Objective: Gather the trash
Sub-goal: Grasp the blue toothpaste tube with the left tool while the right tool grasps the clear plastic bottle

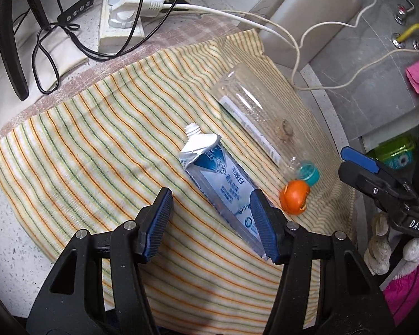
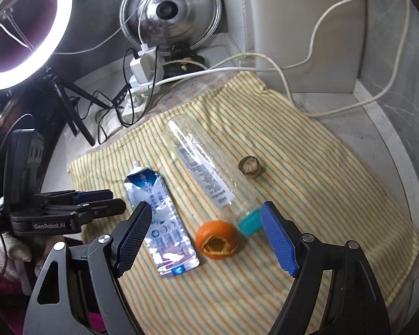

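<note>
Striped cloth (image 1: 97,145): tube (image 1: 223,184) beside left tongs (image 1: 212,223).

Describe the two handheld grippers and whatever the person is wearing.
Both grippers, the left gripper and the right gripper, are black plastic with silver pivot screws and blue ribbed finger pads. White lettering marks the bodies: "GenRobot.AI" and "DAS". A pale knitted glove and a magenta sleeve show.

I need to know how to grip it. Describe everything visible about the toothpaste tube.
The toothpaste tube is a flattened, creased, shiny silver and blue squeeze tube with printed text. Its white threaded neck is uncapped. It lies flat on the striped cloth, neck pointing away, beside the orange peel without touching it. Nothing grips it.
</note>
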Action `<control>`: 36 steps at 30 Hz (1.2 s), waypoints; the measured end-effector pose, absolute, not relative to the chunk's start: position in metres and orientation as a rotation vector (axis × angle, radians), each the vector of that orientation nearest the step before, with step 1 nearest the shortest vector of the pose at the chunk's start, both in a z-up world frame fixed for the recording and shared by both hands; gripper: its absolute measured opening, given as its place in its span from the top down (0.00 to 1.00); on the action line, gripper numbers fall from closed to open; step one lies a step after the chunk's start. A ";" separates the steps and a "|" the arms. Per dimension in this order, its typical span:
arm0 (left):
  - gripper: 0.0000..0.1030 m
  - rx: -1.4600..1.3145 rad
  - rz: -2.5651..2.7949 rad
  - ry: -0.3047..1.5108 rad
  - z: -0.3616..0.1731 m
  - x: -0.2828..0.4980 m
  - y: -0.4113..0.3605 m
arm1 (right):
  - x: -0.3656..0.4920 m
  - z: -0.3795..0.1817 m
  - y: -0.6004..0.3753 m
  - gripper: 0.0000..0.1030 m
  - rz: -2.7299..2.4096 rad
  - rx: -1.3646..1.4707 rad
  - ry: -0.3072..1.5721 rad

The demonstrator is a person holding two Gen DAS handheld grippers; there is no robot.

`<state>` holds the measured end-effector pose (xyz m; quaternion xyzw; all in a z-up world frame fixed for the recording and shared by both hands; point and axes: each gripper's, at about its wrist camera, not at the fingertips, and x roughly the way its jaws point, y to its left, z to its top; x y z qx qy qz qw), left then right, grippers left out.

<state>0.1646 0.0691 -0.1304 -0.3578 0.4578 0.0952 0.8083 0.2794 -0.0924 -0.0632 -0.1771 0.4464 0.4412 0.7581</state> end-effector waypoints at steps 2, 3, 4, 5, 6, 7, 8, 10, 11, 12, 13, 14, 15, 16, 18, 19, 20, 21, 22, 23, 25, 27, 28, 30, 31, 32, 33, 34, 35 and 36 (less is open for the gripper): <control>0.42 -0.773 0.214 0.978 -0.133 0.168 0.071 | 0.287 -0.067 -0.085 0.23 0.976 -0.394 0.985; 0.42 -0.774 0.217 0.976 -0.134 0.170 0.071 | 0.292 -0.068 -0.081 0.23 0.984 -0.394 0.992; 0.42 -0.775 0.219 0.974 -0.134 0.171 0.071 | 0.297 -0.071 -0.076 0.23 0.994 -0.393 1.002; 0.42 -0.775 0.219 0.974 -0.135 0.172 0.072 | 0.300 -0.073 -0.072 0.23 1.001 -0.392 1.009; 0.43 -0.776 0.220 0.975 -0.135 0.174 0.072 | 0.304 -0.074 -0.069 0.23 1.007 -0.394 1.014; 0.44 -0.784 0.222 0.973 -0.137 0.175 0.074 | 0.307 -0.076 -0.065 0.23 1.012 -0.399 1.018; 0.46 -0.795 0.227 0.972 -0.138 0.176 0.076 | 0.310 -0.078 -0.060 0.23 1.022 -0.409 1.022; 0.50 -0.814 0.235 0.968 -0.141 0.178 0.080 | 0.313 -0.083 -0.052 0.23 1.040 -0.427 1.030; 0.51 -0.816 0.240 0.967 -0.143 0.179 0.081 | 0.314 -0.085 -0.047 0.23 1.053 -0.438 1.035; 0.54 -0.813 0.244 0.966 -0.143 0.180 0.080 | 0.314 -0.087 -0.043 0.23 1.061 -0.450 1.039; 0.54 -0.812 0.247 0.964 -0.143 0.180 0.080 | 0.315 -0.090 -0.039 0.23 1.067 -0.467 1.041; 0.54 -0.812 0.250 0.962 -0.143 0.181 0.081 | 0.315 -0.093 -0.035 0.23 1.072 -0.482 1.043; 0.55 -0.811 0.253 0.960 -0.143 0.181 0.080 | 0.316 -0.095 -0.032 0.23 1.076 -0.492 1.046; 0.56 -0.807 0.257 0.959 -0.143 0.182 0.079 | 0.318 -0.099 -0.028 0.23 1.080 -0.500 1.053; 0.60 -0.802 0.265 0.958 -0.144 0.184 0.080 | 0.321 -0.106 -0.023 0.23 1.083 -0.510 1.066; 0.64 -0.804 0.269 0.956 -0.145 0.185 0.081 | 0.323 -0.109 -0.021 0.23 1.086 -0.513 1.071; 0.67 -0.808 0.272 0.954 -0.146 0.186 0.082 | 0.324 -0.111 -0.019 0.23 1.090 -0.513 1.077; 0.75 -0.813 0.276 0.955 -0.147 0.187 0.083 | 0.325 -0.113 -0.018 0.23 1.096 -0.513 1.083; 0.76 -0.822 0.276 0.954 -0.149 0.187 0.085 | 0.326 -0.116 -0.016 0.23 1.100 -0.514 1.087; 0.77 -0.834 0.274 0.949 -0.150 0.186 0.087 | 0.326 -0.118 -0.015 0.23 1.102 -0.515 1.091; 0.78 -0.840 0.275 0.947 -0.151 0.189 0.088 | 0.328 -0.123 -0.010 0.23 1.106 -0.521 1.097; 0.78 -0.831 0.276 0.947 -0.150 0.190 0.087 | 0.327 -0.126 -0.008 0.23 1.113 -0.528 1.101; 0.78 -0.830 0.277 0.947 -0.150 0.190 0.087 | 0.327 -0.128 -0.006 0.24 1.115 -0.533 1.103; 0.79 -0.839 0.277 0.943 -0.149 0.189 0.087 | 0.326 -0.131 -0.002 0.33 1.116 -0.550 1.106; 0.80 -0.842 0.276 0.942 -0.148 0.188 0.087 | 0.327 -0.133 0.000 0.37 1.112 -0.559 1.109; 0.80 -0.843 0.275 0.940 -0.147 0.188 0.088 | 0.327 -0.134 0.001 0.37 1.114 -0.558 1.112; 0.81 -0.845 0.275 0.938 -0.146 0.186 0.088 | 0.327 -0.134 0.001 0.37 1.116 -0.556 1.112; 0.82 -0.849 0.274 0.934 -0.144 0.184 0.089 | 0.328 -0.134 0.001 0.38 1.116 -0.553 1.112; 0.82 -0.852 0.272 0.929 -0.142 0.182 0.089 | 0.328 -0.133 0.000 0.38 1.115 -0.550 1.109; 0.83 -0.850 0.271 0.924 -0.139 0.180 0.090 | 0.328 -0.131 0.000 0.38 1.113 -0.548 1.105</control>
